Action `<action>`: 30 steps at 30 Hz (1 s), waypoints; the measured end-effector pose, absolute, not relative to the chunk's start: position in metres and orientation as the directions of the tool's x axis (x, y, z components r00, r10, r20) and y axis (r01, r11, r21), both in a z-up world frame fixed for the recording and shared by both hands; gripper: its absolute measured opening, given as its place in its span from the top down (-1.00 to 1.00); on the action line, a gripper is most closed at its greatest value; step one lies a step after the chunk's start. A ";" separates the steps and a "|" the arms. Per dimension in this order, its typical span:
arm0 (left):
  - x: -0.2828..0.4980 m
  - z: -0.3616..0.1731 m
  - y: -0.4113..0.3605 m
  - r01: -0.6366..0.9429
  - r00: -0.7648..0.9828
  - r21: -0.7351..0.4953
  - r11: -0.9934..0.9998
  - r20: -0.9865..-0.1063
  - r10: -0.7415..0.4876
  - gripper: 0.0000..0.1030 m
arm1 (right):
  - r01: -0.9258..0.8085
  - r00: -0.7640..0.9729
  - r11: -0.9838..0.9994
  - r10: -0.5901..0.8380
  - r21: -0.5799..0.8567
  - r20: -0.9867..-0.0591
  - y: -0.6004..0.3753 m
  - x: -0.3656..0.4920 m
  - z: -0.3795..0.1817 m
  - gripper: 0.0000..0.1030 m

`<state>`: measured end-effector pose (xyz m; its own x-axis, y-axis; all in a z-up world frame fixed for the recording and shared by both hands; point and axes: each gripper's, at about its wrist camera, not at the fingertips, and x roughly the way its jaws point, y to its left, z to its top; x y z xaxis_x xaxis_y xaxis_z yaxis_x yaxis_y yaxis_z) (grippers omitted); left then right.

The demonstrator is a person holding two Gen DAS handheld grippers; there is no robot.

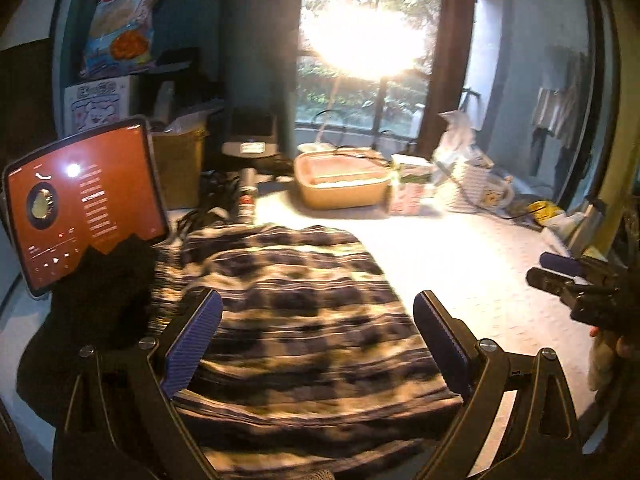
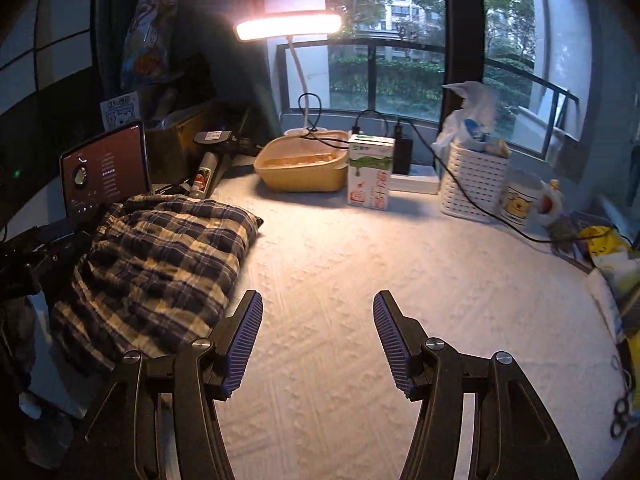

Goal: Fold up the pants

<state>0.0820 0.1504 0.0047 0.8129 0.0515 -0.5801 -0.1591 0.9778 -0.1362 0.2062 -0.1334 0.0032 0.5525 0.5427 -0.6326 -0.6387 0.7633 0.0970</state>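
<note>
The plaid pants (image 1: 296,312) lie folded in a thick bundle on the white textured table cover (image 1: 472,264). My left gripper (image 1: 318,340) is open and empty, hovering just above the bundle with its blue pads either side. In the right wrist view the pants (image 2: 160,264) sit at the left of the cover (image 2: 360,320). My right gripper (image 2: 318,336) is open and empty over bare cover, to the right of the pants. The right gripper also shows at the right edge of the left wrist view (image 1: 560,272).
A tablet (image 2: 106,168) with a lit screen stands behind the pants. At the back are a yellow tub (image 2: 302,166), a milk carton (image 2: 370,172), a white basket (image 2: 474,174), a mug (image 2: 524,200), a lit desk lamp (image 2: 288,26) and a black cable (image 2: 480,204).
</note>
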 end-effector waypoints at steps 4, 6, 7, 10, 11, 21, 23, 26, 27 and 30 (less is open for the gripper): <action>0.078 0.007 0.132 -0.140 0.824 -0.129 0.982 -0.565 0.043 -0.86 | -0.617 0.580 0.782 0.530 0.092 -0.619 -0.153 0.194 0.009 -0.17; 0.075 0.008 0.125 -0.127 0.827 -0.136 0.983 -0.561 0.029 -0.86 | -0.607 0.594 0.790 0.524 0.087 -0.610 -0.162 0.188 0.012 -0.17; 0.073 0.010 0.122 -0.118 0.829 -0.147 0.982 -0.559 0.016 -0.86 | -0.603 0.601 0.794 0.521 0.084 -0.605 -0.166 0.185 0.014 -0.18; 0.065 0.018 0.113 -0.092 0.846 -0.190 0.978 -0.532 -0.024 -0.86 | -0.586 0.627 0.807 0.509 0.075 -0.590 -0.178 0.177 0.021 -0.21; 0.062 0.021 0.110 -0.085 0.854 -0.195 0.977 -0.519 -0.029 -0.86 | -0.581 0.633 0.811 0.507 0.073 -0.585 -0.181 0.175 0.023 -0.23; 0.035 0.056 0.085 -0.095 0.893 -0.107 0.990 -0.449 0.036 -0.86 | -0.557 0.708 0.830 0.491 0.026 -0.508 -0.203 0.136 0.057 -0.43; 0.029 0.062 0.081 -0.091 0.900 -0.097 0.991 -0.435 0.041 -0.86 | -0.555 0.719 0.831 0.495 0.024 -0.488 -0.207 0.128 0.066 -0.45; 0.021 0.071 0.075 -0.102 0.908 -0.086 0.991 -0.415 0.058 -0.94 | -0.556 0.729 0.831 0.503 0.028 -0.464 -0.211 0.117 0.076 -0.58; 0.016 0.075 0.072 -0.112 0.915 -0.083 0.990 -0.398 0.070 -0.99 | -0.554 0.736 0.832 0.505 0.028 -0.450 -0.213 0.112 0.080 -0.67; 0.005 0.082 0.066 -0.156 0.922 -0.068 0.985 -0.368 0.120 -0.99 | -0.547 0.754 0.836 0.507 0.027 -0.417 -0.219 0.098 0.091 -0.73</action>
